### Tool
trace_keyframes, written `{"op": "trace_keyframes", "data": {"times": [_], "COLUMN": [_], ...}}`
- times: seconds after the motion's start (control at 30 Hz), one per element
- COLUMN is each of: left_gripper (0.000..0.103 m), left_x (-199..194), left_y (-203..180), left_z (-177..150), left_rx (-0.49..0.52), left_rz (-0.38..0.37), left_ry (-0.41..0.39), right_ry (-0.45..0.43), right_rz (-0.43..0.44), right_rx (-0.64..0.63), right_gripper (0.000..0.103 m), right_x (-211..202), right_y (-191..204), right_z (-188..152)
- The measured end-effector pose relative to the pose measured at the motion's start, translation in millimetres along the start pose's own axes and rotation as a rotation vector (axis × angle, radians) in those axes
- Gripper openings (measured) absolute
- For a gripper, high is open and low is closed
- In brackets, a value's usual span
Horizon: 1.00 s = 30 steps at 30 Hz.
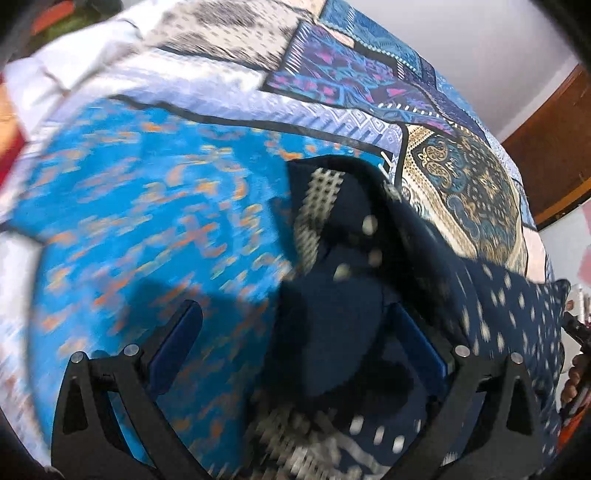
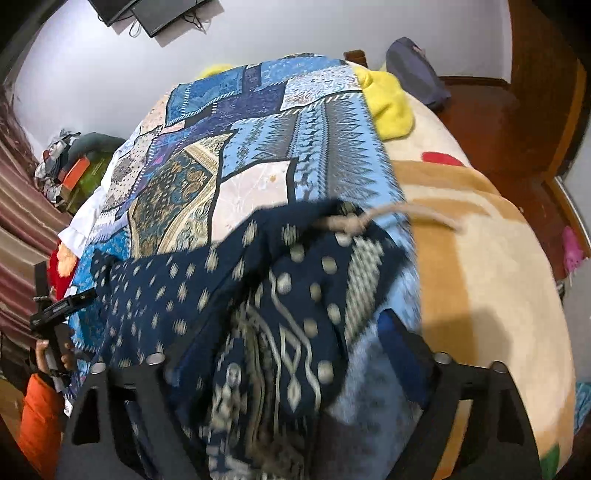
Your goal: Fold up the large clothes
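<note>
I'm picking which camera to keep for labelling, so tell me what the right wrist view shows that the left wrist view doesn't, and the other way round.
Only the right wrist view shows the beige drawstring knotted on the garment, the yellow cloth, the tan blanket and the dark screens on the wall.

Only the left wrist view shows the bright blue cloth with orange marks.

Both show the navy patterned garment draped over the tool fingers and the patchwork bedspread beneath.
</note>
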State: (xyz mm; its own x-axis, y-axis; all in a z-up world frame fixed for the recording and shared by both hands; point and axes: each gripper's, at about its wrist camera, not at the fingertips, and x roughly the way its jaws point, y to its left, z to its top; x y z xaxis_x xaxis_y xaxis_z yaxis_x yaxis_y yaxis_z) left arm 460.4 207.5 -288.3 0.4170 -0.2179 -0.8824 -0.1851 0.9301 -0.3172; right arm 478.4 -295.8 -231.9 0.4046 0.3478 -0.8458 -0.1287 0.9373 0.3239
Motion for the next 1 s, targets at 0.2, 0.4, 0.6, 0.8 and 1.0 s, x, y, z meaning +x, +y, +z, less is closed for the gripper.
{"op": "trace_keyframes", "data": {"times": [0.2,0.4,0.6,0.8,1.0], "left_gripper": [0.039,0.018,0.018,0.029,0.034], "left_x": [21,-2,-31,0,7], "left_y": [-29,-33,3,30,26], "left_z": [19,30,48,58,49], "left_rx": [0.103,0.121,0.104,0.064,0.069], "left_rz": [-0.058,0.072,0.219,0.324,0.375], "left_ry": [-0.052,-0.131,-0.202,-0.112,-0.146], "right_ry": [-0.025,-0.062,-0.124,-0.155,-0.225], "right_rz": [0.025,-0.032,-0.053,-0.135,-0.368], "right_rx": [-0.072,-0.236,-0.353,-0.39,-0.47], "right_gripper": [0.025,0.015,0.015,0.016,0.081], "right_x": [29,51,83,125,129], "right_y": [16,62,118,147,151], "right_z": [28,62,108,132,128]}}
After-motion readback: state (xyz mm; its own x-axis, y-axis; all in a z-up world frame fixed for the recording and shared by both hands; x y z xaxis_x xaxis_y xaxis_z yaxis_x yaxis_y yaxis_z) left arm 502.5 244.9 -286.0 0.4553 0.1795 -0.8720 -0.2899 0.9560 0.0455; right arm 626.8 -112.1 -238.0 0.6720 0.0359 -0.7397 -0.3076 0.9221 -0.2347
